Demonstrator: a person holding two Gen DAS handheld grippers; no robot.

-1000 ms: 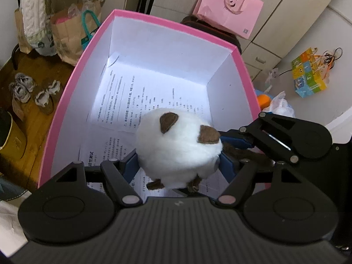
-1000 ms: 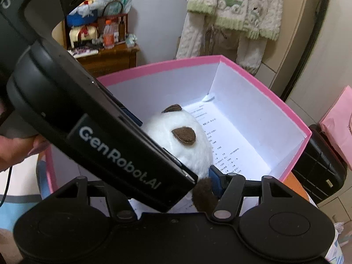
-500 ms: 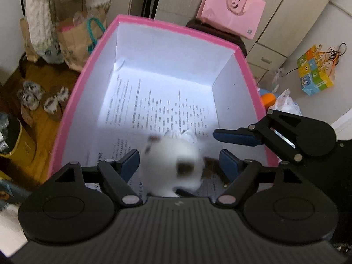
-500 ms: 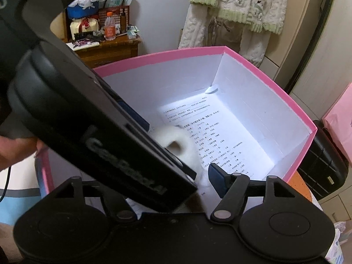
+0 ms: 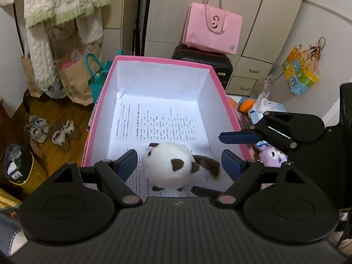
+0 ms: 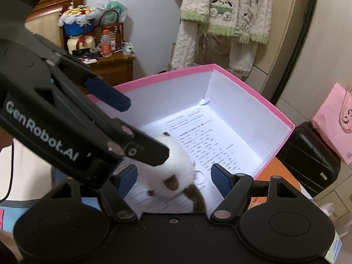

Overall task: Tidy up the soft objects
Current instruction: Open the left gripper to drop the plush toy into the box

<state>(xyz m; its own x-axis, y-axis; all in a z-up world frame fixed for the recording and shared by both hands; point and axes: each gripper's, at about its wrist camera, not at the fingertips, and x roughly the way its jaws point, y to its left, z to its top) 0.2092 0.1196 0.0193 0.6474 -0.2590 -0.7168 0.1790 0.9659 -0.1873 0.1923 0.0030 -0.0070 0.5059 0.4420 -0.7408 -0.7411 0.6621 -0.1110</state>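
Observation:
A white plush toy point(image 5: 168, 167) with brown ears and tail lies on printed paper on the floor of the pink box point(image 5: 162, 60), near its front end. My left gripper point(image 5: 179, 164) is open above it, fingers either side, not touching. In the right wrist view the plush point(image 6: 173, 171) is partly hidden by the left gripper's body. My right gripper point(image 6: 173, 177) is open and empty above the box's near end point(image 6: 283, 118). A purple plush point(image 5: 272, 154) lies outside the box to the right.
A black suitcase point(image 5: 204, 59) with a pink paper bag point(image 5: 212, 30) stands behind the box. Paper bags point(image 5: 74, 79) and slippers point(image 5: 50, 129) are on the wooden floor at left. An orange object point(image 5: 246, 105) and a plastic bag lie right of the box.
My left gripper opened and let go of the white plush, which dropped onto the paper in the box. Both grippers have risen and pulled back.

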